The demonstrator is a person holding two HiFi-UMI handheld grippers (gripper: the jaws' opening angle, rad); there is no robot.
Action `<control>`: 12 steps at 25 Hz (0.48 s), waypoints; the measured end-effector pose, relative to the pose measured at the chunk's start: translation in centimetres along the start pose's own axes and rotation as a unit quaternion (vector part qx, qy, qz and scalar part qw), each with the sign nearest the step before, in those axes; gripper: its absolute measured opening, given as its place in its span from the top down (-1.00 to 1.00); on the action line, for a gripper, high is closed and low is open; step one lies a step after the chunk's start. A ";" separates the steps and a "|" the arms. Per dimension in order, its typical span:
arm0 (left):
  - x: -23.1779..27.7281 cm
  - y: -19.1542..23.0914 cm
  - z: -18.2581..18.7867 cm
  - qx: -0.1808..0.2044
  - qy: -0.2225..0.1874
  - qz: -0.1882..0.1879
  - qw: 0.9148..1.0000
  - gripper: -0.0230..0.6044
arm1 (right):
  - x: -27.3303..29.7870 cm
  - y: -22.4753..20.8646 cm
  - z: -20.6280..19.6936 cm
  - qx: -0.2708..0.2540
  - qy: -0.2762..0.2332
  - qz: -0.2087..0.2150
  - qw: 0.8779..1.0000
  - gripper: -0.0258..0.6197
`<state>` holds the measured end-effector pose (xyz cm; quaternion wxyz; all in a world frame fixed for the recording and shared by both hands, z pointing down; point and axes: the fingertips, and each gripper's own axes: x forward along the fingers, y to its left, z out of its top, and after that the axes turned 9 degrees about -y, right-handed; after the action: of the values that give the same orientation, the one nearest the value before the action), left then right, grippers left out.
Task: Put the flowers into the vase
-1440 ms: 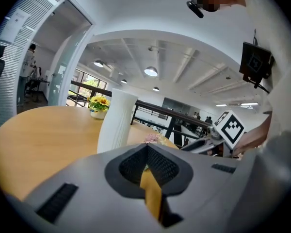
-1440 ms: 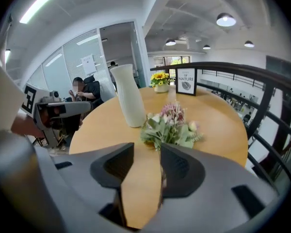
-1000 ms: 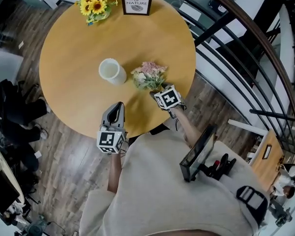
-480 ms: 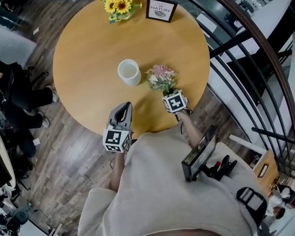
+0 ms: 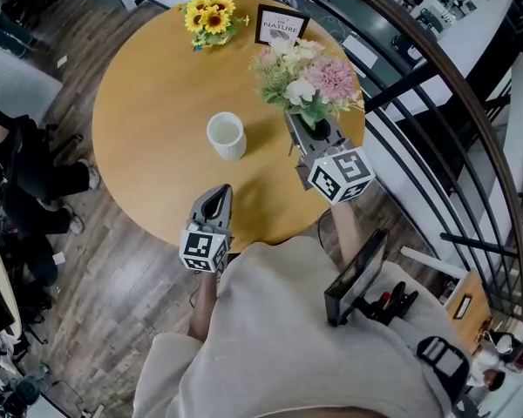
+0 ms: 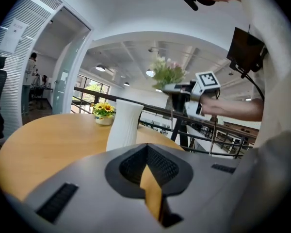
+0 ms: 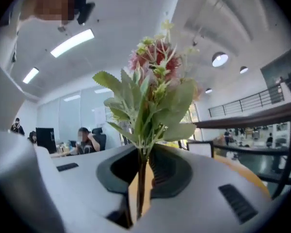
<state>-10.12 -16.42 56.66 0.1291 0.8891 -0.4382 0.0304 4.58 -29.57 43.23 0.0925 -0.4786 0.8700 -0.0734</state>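
A bunch of pink and white flowers point(image 5: 307, 80) with green leaves is raised high above the round wooden table point(image 5: 148, 77), and my right gripper point(image 5: 311, 134) is shut on its stems. In the right gripper view the stems point(image 7: 141, 178) run between the closed jaws and the blooms point(image 7: 153, 57) stand above them. The white ribbed vase point(image 5: 226, 135) stands upright near the table's middle, left of the flowers. My left gripper point(image 5: 213, 202) hangs shut at the near table edge, holding nothing; in its own view the vase point(image 6: 125, 124) stands ahead.
A small pot of sunflowers point(image 5: 208, 17) and a framed sign point(image 5: 280, 26) stand at the table's far edge. A black railing point(image 5: 436, 77) curves close along the right side. People sit at desks to the left point(image 5: 17, 172).
My right gripper closed on the flower stems and lifted the bunch off the table, high up and toward the far right. The left gripper stayed where it was.
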 end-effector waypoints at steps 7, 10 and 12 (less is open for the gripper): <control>-1.5 0.7 1.0 0.005 -0.017 0.047 0.999 0.91 | 3.7 6.3 12.6 0.027 -0.175 0.127 0.976 0.75; -2.9 1.8 1.2 0.003 -0.021 0.075 0.997 0.91 | 5.7 8.5 11.7 0.013 -0.166 0.153 0.974 0.75; -3.8 3.0 1.3 -0.001 -0.022 0.091 0.996 0.91 | 7.2 9.5 10.1 0.008 -0.151 0.161 0.975 0.75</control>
<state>-14.84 -15.59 55.33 0.1167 0.8458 -0.5200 0.0224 -4.64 -31.01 30.66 0.2375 -0.3370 0.9110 0.0085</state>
